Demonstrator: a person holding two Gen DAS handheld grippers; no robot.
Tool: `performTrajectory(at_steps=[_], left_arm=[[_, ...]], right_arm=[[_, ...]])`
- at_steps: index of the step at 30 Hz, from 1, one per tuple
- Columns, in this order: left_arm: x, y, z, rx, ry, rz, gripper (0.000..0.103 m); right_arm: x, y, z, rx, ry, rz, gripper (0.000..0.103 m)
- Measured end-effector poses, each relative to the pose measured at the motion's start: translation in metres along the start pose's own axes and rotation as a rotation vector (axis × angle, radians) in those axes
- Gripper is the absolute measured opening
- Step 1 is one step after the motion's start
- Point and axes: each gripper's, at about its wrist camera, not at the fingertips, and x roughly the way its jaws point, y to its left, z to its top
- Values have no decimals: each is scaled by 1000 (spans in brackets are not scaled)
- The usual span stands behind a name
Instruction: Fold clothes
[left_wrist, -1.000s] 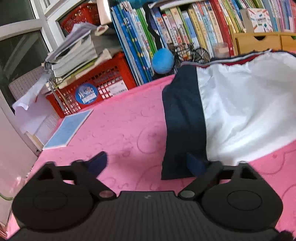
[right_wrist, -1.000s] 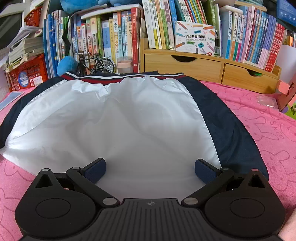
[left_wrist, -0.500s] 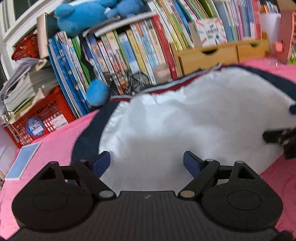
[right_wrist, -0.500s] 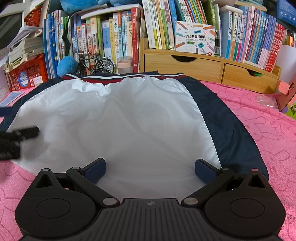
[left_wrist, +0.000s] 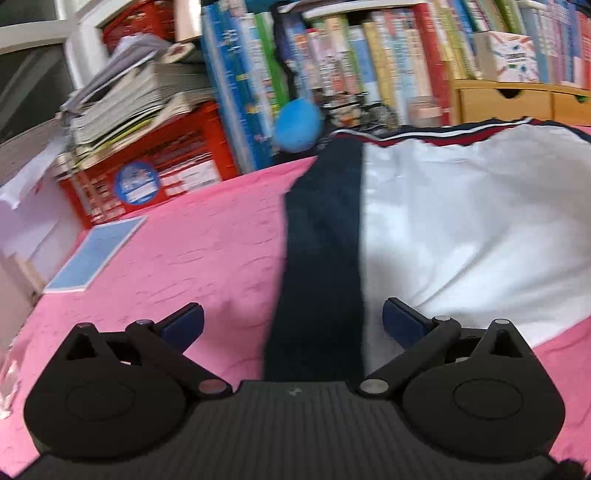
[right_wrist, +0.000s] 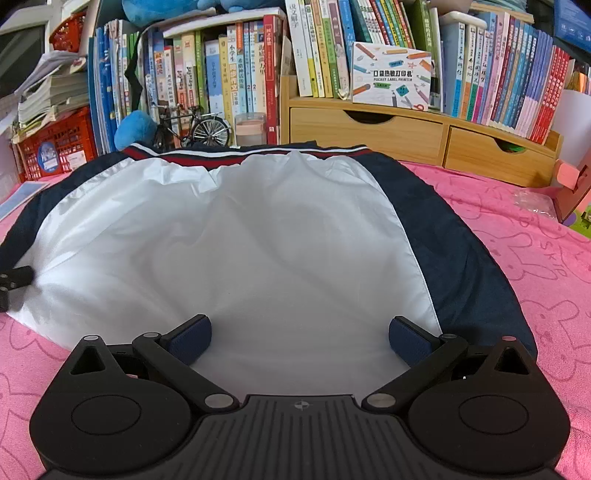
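Cloth of this kind looks thin, light and limp: the jacket (right_wrist: 236, 236) lies spread on the pink surface (right_wrist: 535, 266), filling the middle of the right wrist frame, white panel between navy side bands. It will likely sag and slide, so pinching a doubled hem or the navy edge (left_wrist: 321, 258) seems safest. The left gripper (left_wrist: 293, 321) has just been opening; its jaws stand wide around that edge, unpressed. The right gripper (right_wrist: 300, 338) gapes too, holding nothing.

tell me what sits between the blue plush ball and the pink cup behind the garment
A small model bicycle stands between the blue plush ball and the pink cup, just behind the garment; the right wrist view shows it.
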Motion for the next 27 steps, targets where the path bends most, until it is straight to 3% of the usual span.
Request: performTrajectory(at_steps=[6,9,10,13,17,18,22,25,27], left_arm=[[-3,11,-4,-14,2,15,103],[0,15,-3,-28,6,1,103],[1,17,-3,-38,9,-8,103],[2,19,-2,-51,12,-18,103],[0,15,-2,-28,3,0,103],[0,15,-2,-25,2,2,103],[1,16,-2,-30,3,-2,103],[0,16,-2,-26,1,1,103],[0,15,-2,-19,-2,6,103]], right_arm=[[-2,-10,3,-67,-3,-15,103],[-9,-44,0,-99,-42,-234,103],[-9,-63,-1,-77,-41,-290,103],[-16,-121,-2,88,0,-322,103],[-35,-131,1,169,-32,-308,101],[-40,-127,2,179,-49,-276,101],[-40,-62,14,84,-97,25,101],[-24,-1,28,-34,-95,148,98],[-9,37,37,-97,-82,206,83]])
